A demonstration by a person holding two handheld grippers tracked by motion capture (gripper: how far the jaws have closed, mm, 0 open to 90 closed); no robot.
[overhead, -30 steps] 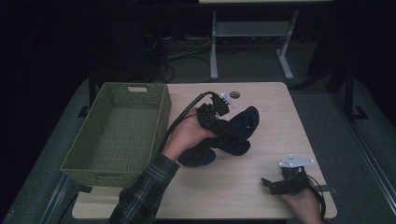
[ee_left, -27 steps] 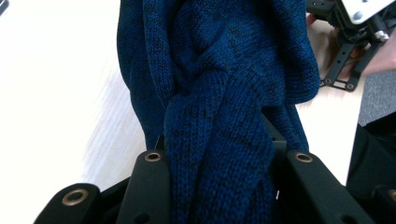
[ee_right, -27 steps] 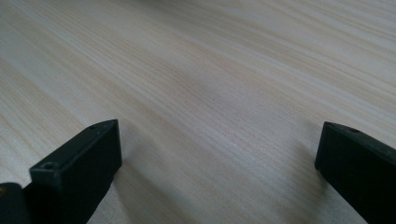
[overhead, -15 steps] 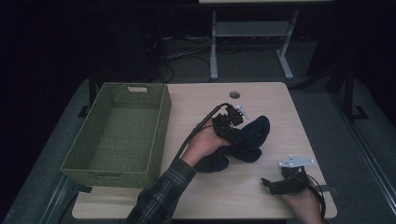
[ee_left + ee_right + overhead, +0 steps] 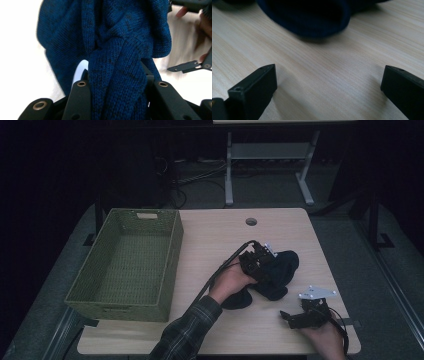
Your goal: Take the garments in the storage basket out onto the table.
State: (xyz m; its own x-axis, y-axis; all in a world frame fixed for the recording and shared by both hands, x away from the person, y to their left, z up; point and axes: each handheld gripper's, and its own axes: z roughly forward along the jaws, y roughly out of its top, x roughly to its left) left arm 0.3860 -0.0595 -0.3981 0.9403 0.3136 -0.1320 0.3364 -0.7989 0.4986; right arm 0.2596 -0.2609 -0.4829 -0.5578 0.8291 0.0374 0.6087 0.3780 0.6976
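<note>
We see the left hand-held gripper [image 5: 262,262] reaching toward two o'clock from a plaid-sleeved forearm [image 5: 187,332], its jaws clamped on a bunched fold of dark blue knit fabric [image 5: 117,75]. The right hand-held gripper [image 5: 292,319] sits low at five o'clock, pointing toward nine o'clock, jaws spread wide apart just above the worktop [image 5: 317,72], gripping nothing.

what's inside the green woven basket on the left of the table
Nothing shows inside the green woven basket: its woven floor looks bare in the high view. The strip behind its near wall is hidden. The dark blue knitted cloth lies outside, on the light wooden table.
</note>
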